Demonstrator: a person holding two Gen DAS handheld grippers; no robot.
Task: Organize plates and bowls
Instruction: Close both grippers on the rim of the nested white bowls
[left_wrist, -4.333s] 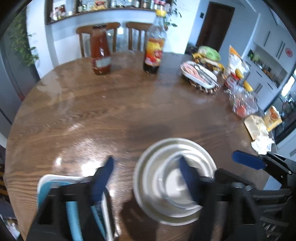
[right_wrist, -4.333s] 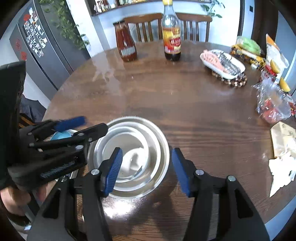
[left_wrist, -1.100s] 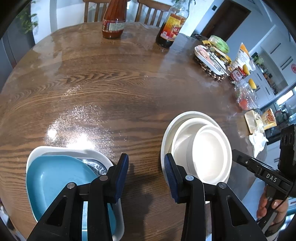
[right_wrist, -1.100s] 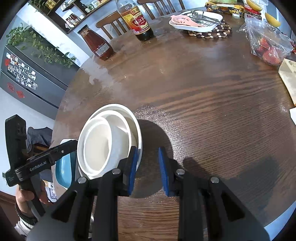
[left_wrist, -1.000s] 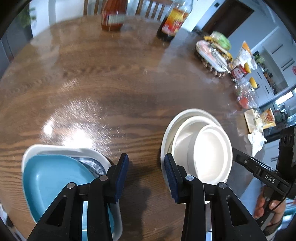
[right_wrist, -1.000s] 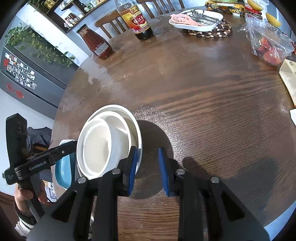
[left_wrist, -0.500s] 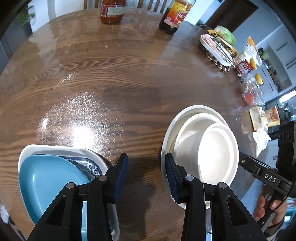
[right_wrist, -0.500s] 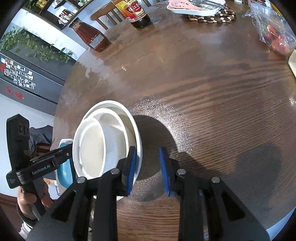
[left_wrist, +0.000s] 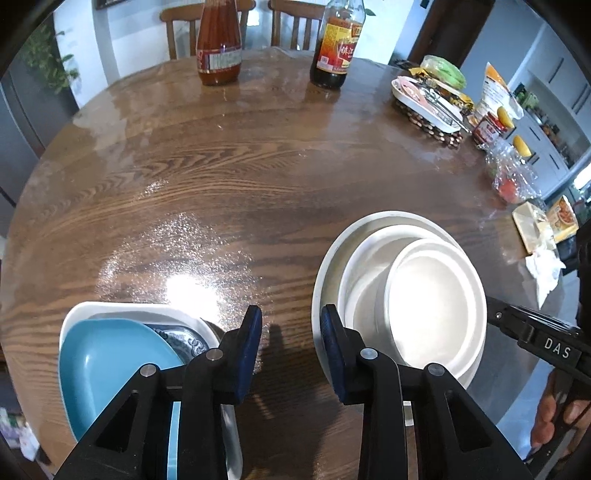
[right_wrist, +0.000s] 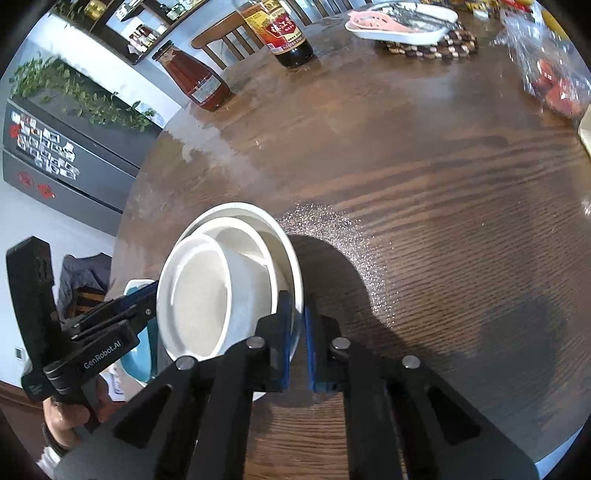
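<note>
Careful now: my right gripper (right_wrist: 298, 345) is pinched shut on just the rim of the big white bowl (right_wrist: 291, 258), so the nested bowls (left_wrist: 424, 295) could tip out when lifted. My left gripper (left_wrist: 291, 332) is closing on nothing beside the bowl's other edge, on the table (left_wrist: 221, 177).

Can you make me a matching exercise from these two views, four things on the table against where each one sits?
1. blue plate
2. smallest white bowl
3. red sauce bottle
4. crumpled tissue

A. far edge, beside the dark bottle
B. nested in the white bowls
C. right edge of the table
D. in the white dish, near left

Pairs: 1-D, 2-B, 3-A, 4-C
</note>
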